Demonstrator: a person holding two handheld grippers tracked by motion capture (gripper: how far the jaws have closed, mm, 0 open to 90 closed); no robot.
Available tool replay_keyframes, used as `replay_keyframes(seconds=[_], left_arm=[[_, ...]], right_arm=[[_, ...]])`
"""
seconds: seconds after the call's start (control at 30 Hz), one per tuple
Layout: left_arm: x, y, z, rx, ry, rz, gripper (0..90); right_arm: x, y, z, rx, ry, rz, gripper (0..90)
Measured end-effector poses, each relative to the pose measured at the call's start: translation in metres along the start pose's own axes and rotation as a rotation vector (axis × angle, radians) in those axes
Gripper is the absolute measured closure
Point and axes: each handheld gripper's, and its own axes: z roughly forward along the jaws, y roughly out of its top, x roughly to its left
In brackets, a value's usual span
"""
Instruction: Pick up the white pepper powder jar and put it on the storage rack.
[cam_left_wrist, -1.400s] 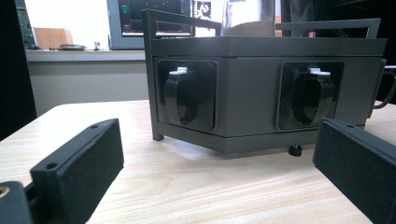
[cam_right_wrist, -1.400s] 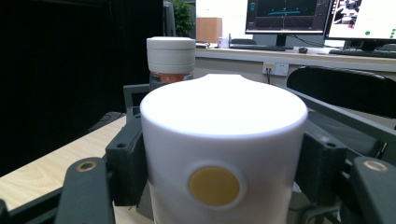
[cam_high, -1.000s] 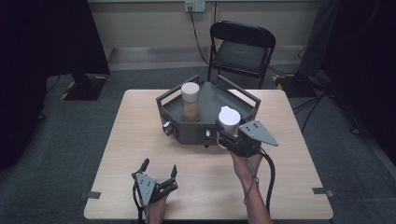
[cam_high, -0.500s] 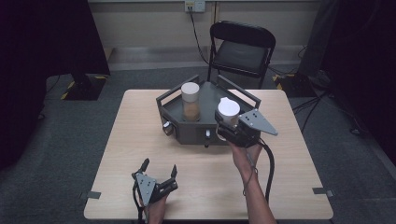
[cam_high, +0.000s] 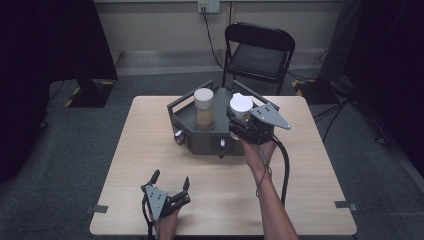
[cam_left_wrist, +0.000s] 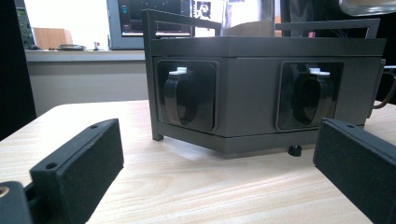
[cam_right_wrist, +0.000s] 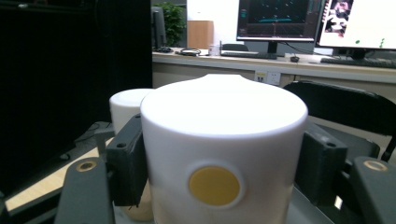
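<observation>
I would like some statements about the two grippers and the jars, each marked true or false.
1. The right gripper is shut on a white-lidded jar. True.
2. The left gripper holds a jar. False: it is open and holds nothing, low over the table.
3. A second jar stands in the grey box. True.
4. The chair lies tipped over. False: it stands upright behind the table.
</observation>
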Motion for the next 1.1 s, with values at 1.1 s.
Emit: replay_keyframes(seconds=[1.1], left_arm=[[0.000,0.000,0.000,0.000,0.000,0.000,1.5]], right_arm=[[-0.002,-0.020,0.067,0.052,-0.077,0.017,30.0]])
